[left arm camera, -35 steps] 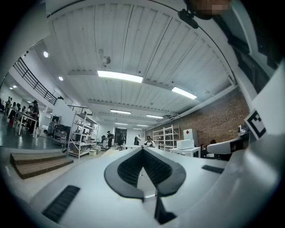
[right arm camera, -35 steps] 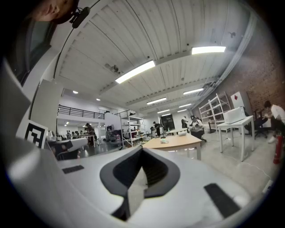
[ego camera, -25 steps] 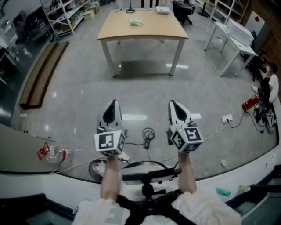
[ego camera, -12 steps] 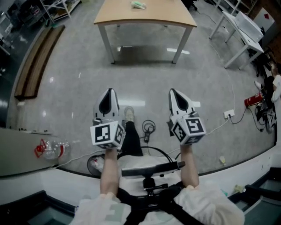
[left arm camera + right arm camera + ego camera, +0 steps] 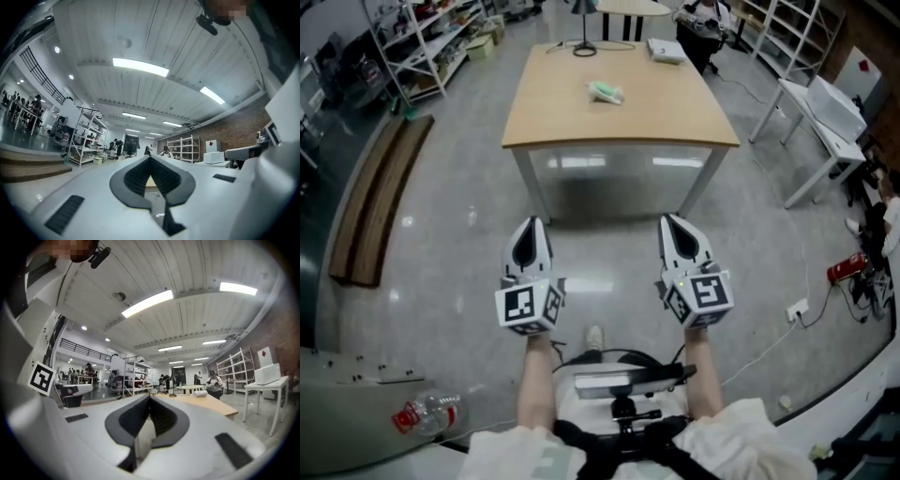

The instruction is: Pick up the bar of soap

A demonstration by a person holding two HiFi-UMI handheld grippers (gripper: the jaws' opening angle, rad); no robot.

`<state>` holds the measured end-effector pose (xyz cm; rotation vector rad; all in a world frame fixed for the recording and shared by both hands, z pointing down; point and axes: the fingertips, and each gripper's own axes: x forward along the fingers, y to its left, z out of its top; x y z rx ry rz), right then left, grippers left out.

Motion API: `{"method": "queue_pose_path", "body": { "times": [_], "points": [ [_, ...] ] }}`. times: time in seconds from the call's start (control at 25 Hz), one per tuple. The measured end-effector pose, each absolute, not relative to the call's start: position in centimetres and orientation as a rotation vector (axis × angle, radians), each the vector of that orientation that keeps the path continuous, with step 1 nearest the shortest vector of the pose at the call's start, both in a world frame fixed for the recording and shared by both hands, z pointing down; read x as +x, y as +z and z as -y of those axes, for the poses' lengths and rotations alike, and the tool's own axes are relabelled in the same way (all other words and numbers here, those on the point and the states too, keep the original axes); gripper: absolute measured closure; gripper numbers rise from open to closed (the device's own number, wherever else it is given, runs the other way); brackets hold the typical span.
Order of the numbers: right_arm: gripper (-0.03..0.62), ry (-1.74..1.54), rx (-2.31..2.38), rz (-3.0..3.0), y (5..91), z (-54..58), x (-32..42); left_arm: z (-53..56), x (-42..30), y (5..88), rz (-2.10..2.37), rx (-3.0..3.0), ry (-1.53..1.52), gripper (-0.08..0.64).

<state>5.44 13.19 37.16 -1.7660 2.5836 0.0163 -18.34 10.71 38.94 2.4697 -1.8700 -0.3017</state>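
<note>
The bar of soap [image 5: 606, 91], pale green in a clear wrap, lies on the far half of a light wooden table [image 5: 675, 127] ahead of me. Both grippers are held side by side over the floor, short of the table's near edge and well apart from the soap. In the head view my left gripper [image 5: 531, 225] is shut and holds nothing, and my right gripper [image 5: 669, 221] is likewise shut and empty. The left gripper view shows its jaws [image 5: 150, 157] meeting at the tip. In the right gripper view the shut jaws [image 5: 149, 397] point along the table [image 5: 206, 402].
A lamp base [image 5: 584, 47] and a white box [image 5: 666, 51] sit at the table's far edge. A wooden bench [image 5: 375, 202] and shelving [image 5: 422, 37] stand left. White desks [image 5: 825, 108] and a red extinguisher [image 5: 844, 270] are right. A plastic bottle [image 5: 427, 412] lies lower left.
The person has walked toward the table, which now sits closer and fuller in the head view. Both grippers keep the same shut pose in front of the body.
</note>
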Motion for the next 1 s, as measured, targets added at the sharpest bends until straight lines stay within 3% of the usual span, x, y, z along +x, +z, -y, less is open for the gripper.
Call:
{"method": "queue_pose_path", "body": {
  "times": [0.24, 1.0],
  "points": [
    [0.588, -0.028, -1.825, -2.465, 36.5, -1.7, 7.3, 1.4, -17.1, 36.5, 1.825, 2.559, -0.296, 0.560],
    [0.588, -0.131, -1.793, -2.543, 41.2, 40.7, 16.3, 41.7, -9.7, 40.3, 1.871, 2.508, -0.166, 0.560]
  ]
}}
